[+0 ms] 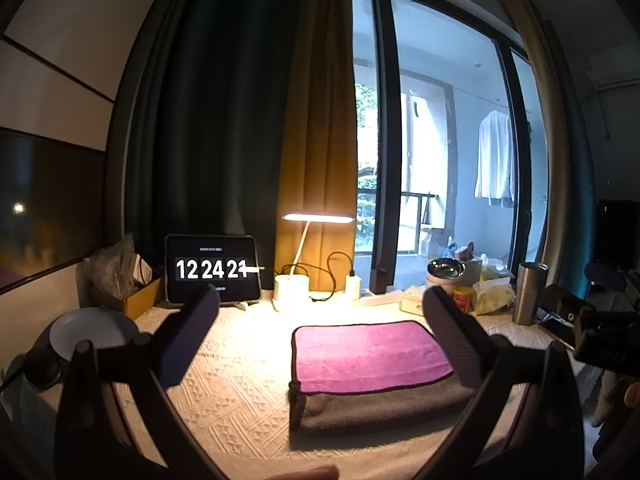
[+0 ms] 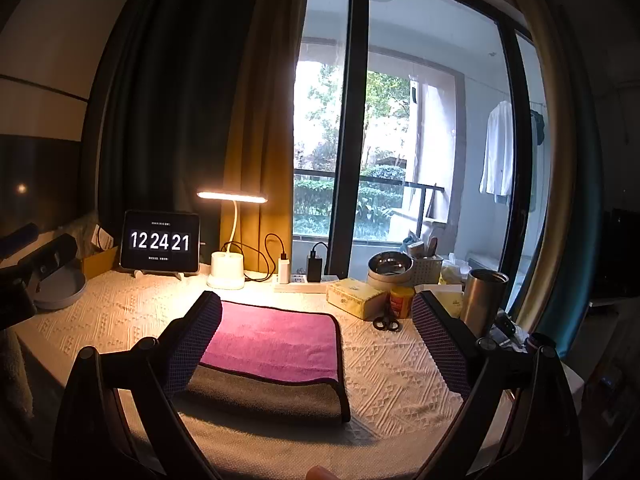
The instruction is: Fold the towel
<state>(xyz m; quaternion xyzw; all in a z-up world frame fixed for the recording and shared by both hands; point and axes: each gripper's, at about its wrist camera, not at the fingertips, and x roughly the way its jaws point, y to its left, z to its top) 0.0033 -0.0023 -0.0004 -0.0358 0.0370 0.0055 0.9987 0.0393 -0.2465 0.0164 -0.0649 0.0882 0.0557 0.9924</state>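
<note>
A folded towel [image 1: 372, 364] lies flat on the cream tablecloth [image 1: 240, 392], magenta on top with a grey layer showing along the near edge. It also shows in the right wrist view [image 2: 276, 344]. My left gripper [image 1: 320, 336] is open and empty, held above the table with the towel between and below its fingers, toward the right one. My right gripper [image 2: 316, 340] is open and empty, with the towel toward its left finger. Neither gripper touches the towel.
A tablet clock [image 2: 160, 242] and a lit desk lamp [image 2: 230, 240] stand at the back. A power strip [image 2: 300, 280], tissue box [image 2: 356, 298], scissors [image 2: 386, 322], metal bowl [image 2: 390, 266], steel tumbler [image 2: 482, 298] crowd the right. A grey plate [image 1: 90, 330] sits left.
</note>
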